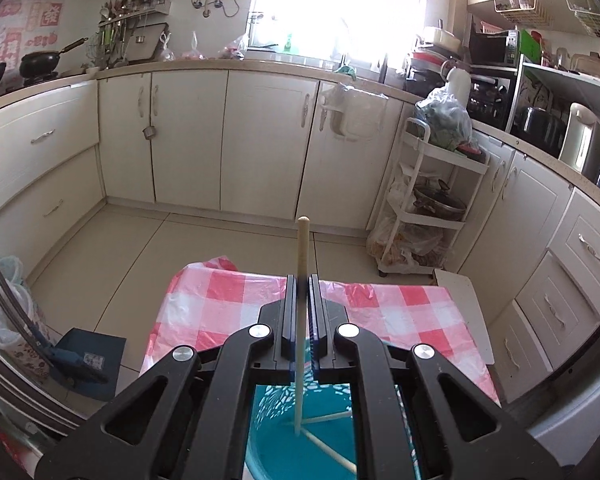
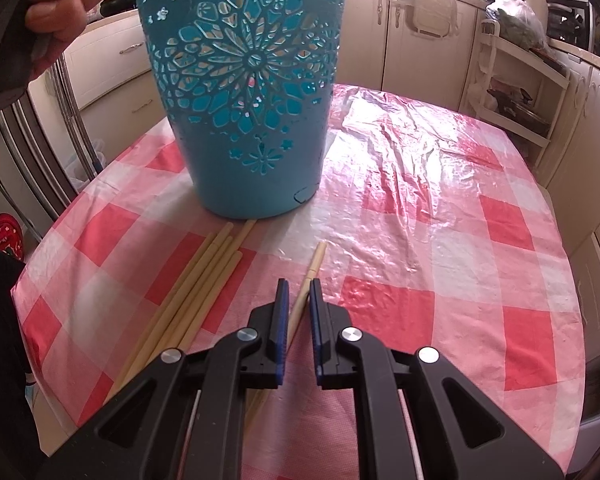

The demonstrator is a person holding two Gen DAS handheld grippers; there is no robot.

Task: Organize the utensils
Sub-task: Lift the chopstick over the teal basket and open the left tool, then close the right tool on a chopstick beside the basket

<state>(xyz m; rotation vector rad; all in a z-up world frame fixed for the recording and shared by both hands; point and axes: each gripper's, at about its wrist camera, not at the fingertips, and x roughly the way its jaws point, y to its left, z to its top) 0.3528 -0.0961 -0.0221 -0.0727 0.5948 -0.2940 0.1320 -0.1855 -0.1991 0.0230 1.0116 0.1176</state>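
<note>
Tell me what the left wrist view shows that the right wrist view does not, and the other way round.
Only the left wrist view: the left tool shut on a chopstick whose lower end dips into the teal basket, with two more chopsticks crossing on its floor.

Only the right wrist view: the right tool nearly closed around a single chopstick lying on the tablecloth, a bundle of chopsticks beside it, the basket's outer cut-out wall, and a hand at upper left.

Both: the basket, the red-checked tablecloth and cream kitchen cabinets.
</note>
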